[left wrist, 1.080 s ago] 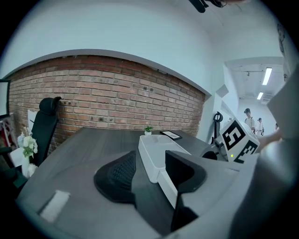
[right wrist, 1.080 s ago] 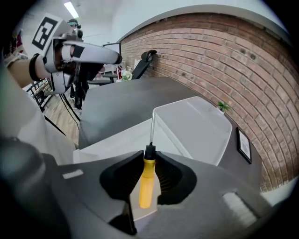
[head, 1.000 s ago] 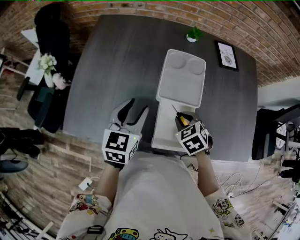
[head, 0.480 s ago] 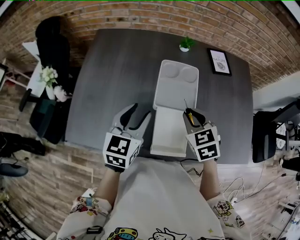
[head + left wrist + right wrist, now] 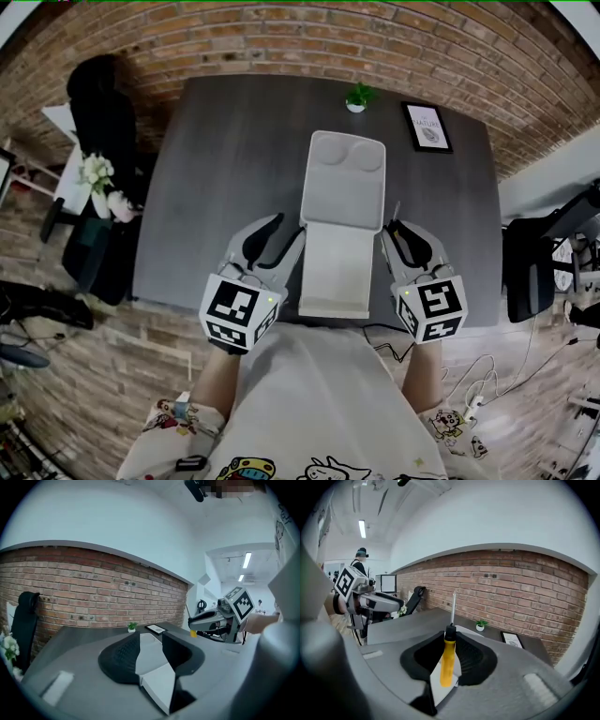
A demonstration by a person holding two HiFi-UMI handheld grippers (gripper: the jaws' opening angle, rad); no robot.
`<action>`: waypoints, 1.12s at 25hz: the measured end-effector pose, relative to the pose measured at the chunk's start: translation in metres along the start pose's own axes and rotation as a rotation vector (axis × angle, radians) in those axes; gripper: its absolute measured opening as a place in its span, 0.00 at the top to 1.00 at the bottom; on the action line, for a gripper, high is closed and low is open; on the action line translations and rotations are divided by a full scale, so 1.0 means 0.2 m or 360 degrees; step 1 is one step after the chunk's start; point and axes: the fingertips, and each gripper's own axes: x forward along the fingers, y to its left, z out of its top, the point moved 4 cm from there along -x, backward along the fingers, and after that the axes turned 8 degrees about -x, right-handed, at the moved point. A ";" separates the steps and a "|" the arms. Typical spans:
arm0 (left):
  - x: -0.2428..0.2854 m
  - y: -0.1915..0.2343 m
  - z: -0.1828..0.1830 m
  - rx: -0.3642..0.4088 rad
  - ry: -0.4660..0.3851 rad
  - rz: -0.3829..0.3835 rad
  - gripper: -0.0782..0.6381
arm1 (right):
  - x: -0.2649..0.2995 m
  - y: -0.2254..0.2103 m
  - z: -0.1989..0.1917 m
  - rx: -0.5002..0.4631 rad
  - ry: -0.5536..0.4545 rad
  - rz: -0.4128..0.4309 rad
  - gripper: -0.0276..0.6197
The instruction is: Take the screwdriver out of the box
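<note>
The white box (image 5: pixel 342 155) lies open on the dark grey table (image 5: pixel 225 159), lid flat toward the wall. My right gripper (image 5: pixel 410 234) hangs just right of the box, shut on the screwdriver (image 5: pixel 447 660). Its yellow handle sits between the pads and the thin metal shaft (image 5: pixel 453 605) points up and away. The shaft (image 5: pixel 396 212) also shows in the head view. My left gripper (image 5: pixel 277 236) hovers at the box's left side; its jaws are closing, with nothing between them. The left gripper view shows the right gripper (image 5: pixel 219 619) raised over the table.
A small potted plant (image 5: pixel 356 96) and a framed picture (image 5: pixel 427 127) stand at the table's far edge by the brick wall. A black chair (image 5: pixel 98 103) and flowers (image 5: pixel 98 178) are at the left, another dark chair (image 5: pixel 525 272) at the right.
My right gripper has lifted the screwdriver up out of the box and off to the box's right side. My left gripper has also risen a little beside the box.
</note>
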 end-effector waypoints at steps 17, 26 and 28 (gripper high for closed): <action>-0.03 -0.08 0.04 0.0017 -0.0048 -0.0048 0.83 | -0.22 -0.03 -0.04 0.0319 -0.0247 -0.0034 0.83; -0.05 -0.07 0.01 -0.0012 -0.0032 -0.0082 0.87 | -0.23 0.00 -0.04 0.0322 -0.0251 -0.0025 0.84; -0.05 -0.06 0.01 -0.0024 -0.0024 -0.0078 0.87 | -0.23 0.01 -0.04 0.0321 -0.0244 -0.0020 0.84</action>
